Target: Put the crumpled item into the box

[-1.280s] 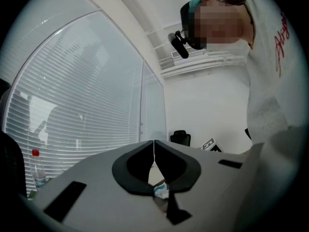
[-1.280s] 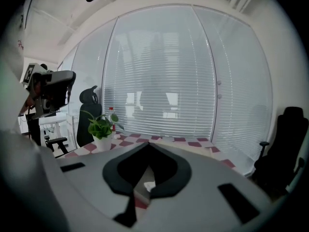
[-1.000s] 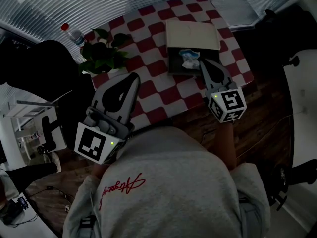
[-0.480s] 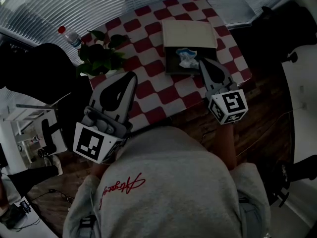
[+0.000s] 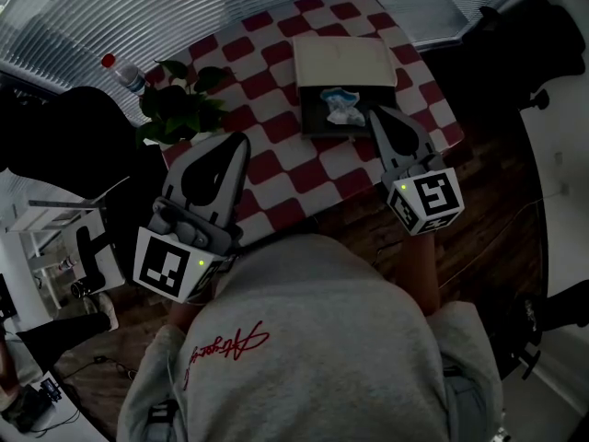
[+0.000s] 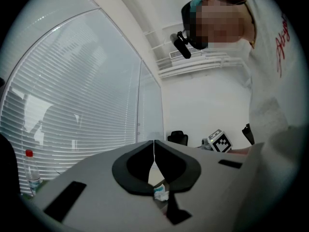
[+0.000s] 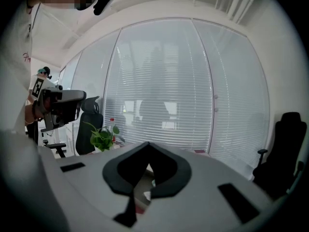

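Head view, from the left: a clear bottle with a red cap stands at the table's far-left corner, with a leafy potted plant just beside it. The left gripper hovers above the near edge, its jaws pressed together on nothing. Right of centre lies the open box, its cream lid folded back. The crumpled item (white and pale blue) sits inside it. The right gripper, tips at the box's right edge, is likewise closed and empty. A red-and-white checked cloth covers the table. Slatted blinds run behind, and wood floor shows at the right.
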`<state>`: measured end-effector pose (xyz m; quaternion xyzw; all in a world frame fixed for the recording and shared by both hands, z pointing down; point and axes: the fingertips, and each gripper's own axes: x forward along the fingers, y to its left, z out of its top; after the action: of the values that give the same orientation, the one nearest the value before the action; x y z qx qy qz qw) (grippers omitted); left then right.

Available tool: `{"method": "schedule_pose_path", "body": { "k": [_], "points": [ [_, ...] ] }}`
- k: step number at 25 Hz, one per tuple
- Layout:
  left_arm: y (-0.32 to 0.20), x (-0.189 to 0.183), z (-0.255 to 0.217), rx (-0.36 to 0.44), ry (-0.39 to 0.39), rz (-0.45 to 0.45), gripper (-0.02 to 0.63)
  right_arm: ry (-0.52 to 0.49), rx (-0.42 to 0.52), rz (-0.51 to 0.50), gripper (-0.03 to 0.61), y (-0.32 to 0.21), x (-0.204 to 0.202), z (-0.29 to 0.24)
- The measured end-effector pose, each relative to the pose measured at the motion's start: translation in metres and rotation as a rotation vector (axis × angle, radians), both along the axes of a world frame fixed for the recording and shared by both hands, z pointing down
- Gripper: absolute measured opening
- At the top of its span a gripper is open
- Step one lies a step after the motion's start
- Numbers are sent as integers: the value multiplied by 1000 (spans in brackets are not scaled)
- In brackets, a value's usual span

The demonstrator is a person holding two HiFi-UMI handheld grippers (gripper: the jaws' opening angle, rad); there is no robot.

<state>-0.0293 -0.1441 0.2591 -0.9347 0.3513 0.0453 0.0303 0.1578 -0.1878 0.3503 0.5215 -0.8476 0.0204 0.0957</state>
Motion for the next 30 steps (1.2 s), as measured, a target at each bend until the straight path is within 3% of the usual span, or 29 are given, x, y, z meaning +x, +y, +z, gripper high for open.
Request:
{"method": "schedule_pose_path", "body": {
  "k": [30],
  "points": [
    [1,6,-2,8,4,16,18,-50,107,-32,11,21,-2,-47]
  ]
}}
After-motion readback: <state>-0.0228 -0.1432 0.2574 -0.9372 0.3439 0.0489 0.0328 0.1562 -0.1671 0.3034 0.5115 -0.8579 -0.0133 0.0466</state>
